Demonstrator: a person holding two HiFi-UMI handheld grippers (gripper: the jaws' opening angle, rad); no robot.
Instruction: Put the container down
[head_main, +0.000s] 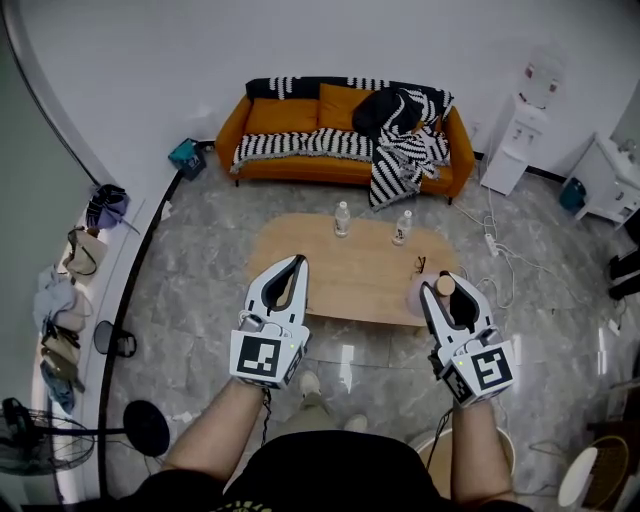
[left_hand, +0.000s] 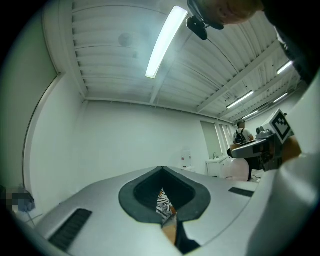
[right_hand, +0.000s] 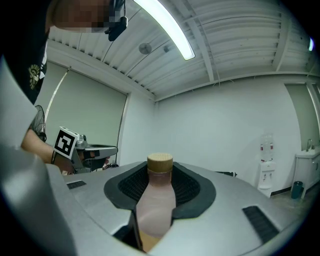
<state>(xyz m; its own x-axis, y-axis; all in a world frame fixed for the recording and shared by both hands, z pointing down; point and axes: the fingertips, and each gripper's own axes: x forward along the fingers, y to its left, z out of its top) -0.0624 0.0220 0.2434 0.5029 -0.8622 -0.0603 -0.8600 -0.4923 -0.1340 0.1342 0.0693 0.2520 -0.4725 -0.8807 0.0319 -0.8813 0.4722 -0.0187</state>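
**Pink container held over the table's right end**

Head view: the right gripper (head_main: 449, 292) holds the container (head_main: 445, 286) cap-up above the near right corner of the wooden table (head_main: 330, 270) — the tabletop lies below it. The left gripper (head_main: 297, 262) hovers by the near edge, farther off.

Left gripper view: the left gripper (left_hand: 161, 169) has its jaws together, with nothing between them.

Right gripper view: the right gripper (right_hand: 160, 175) is clamped on the neck of the container (right_hand: 156, 205). Its long axis stands upright — lowering should probably land it base first.
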